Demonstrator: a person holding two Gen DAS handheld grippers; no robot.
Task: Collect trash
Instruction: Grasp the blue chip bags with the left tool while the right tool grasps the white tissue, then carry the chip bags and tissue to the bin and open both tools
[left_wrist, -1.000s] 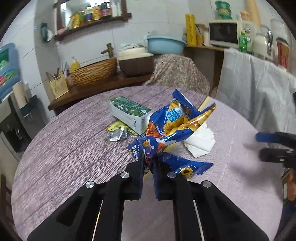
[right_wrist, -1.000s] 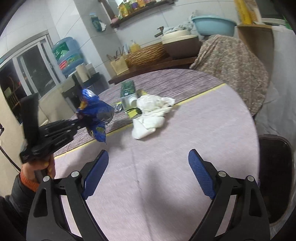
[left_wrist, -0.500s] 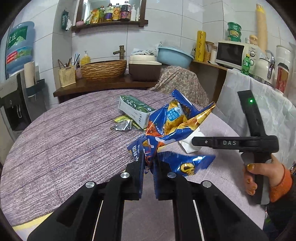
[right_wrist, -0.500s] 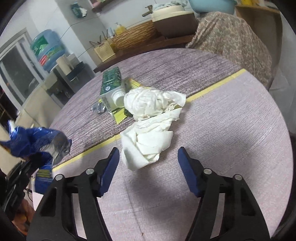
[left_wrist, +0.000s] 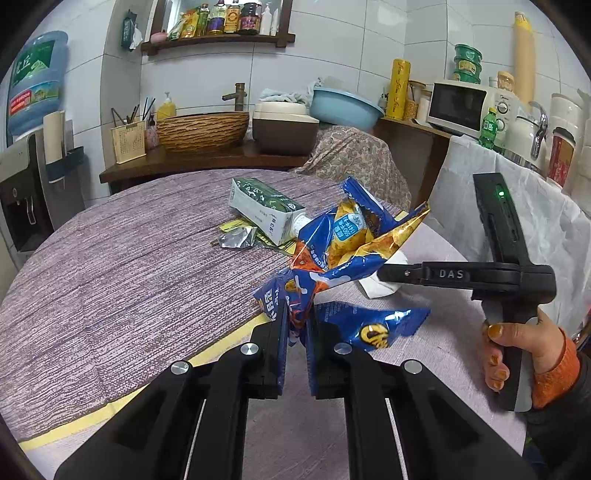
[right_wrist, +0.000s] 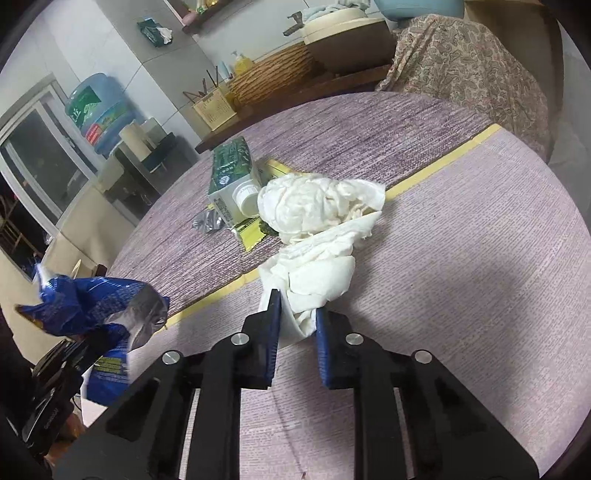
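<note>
Since a second ago, right gripper (right_wrist: 297, 319) has closed its jaws onto the crumpled white tissue (right_wrist: 317, 236) lying beside the green carton (right_wrist: 232, 177). Left gripper (left_wrist: 297, 325) clamps a crinkled blue snack bag (left_wrist: 343, 240), nearer than the carton.

Home kitchen: microwave (left_wrist: 460, 104), sink basin (left_wrist: 202, 127), condiment shelf (left_wrist: 218, 38).

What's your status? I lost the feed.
Left gripper shut on chip bag. Right gripper shut on tissue. Carton remains; nothing blocking.
</note>
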